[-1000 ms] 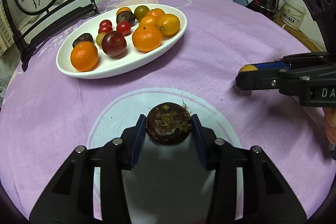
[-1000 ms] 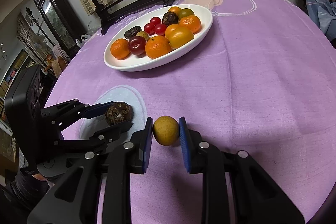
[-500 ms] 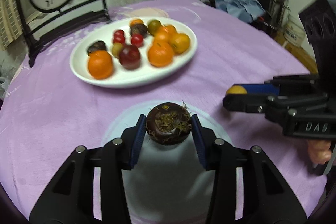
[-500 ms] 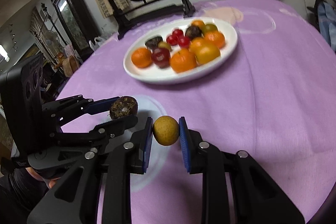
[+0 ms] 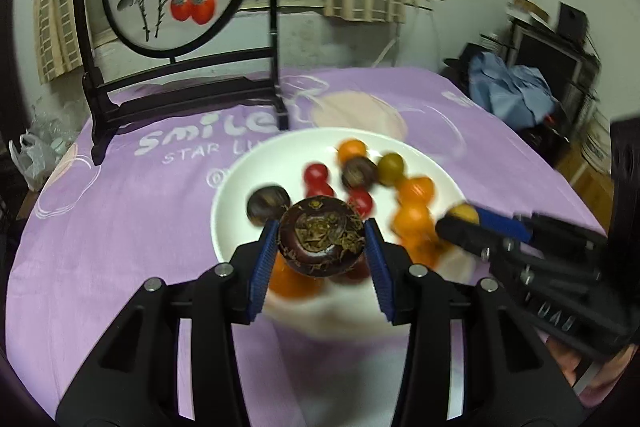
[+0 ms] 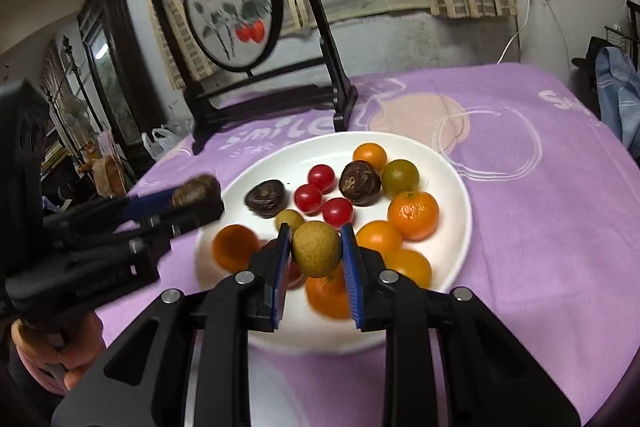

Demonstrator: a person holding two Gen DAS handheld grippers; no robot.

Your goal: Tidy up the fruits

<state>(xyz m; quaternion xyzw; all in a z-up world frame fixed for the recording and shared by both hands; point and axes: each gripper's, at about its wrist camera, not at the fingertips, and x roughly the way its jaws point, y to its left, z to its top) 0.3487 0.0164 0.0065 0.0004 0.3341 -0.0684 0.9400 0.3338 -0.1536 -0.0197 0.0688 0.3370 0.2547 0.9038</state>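
On cloth (image 5: 120,227): "smile", "STAR L…" blurry | L tongs (image 5: 322,247) pinch dark fruit (image 5: 320,241) | R tongs (image 6: 316,251) pinch yellow fruit (image 6: 316,247)

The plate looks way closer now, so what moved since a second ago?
Both grippers moved toward the plate. The left gripper carried its dark fruit and the right gripper its yellow fruit from over the cloth to over the plate. Both grips stayed shut; the plate's fruit stayed put.

Both grippers are matte black plastic with silver screws at the pivots. Blue ribbed pads (image 6: 349,267) line the fingers (white lettering marks each gripper's side).
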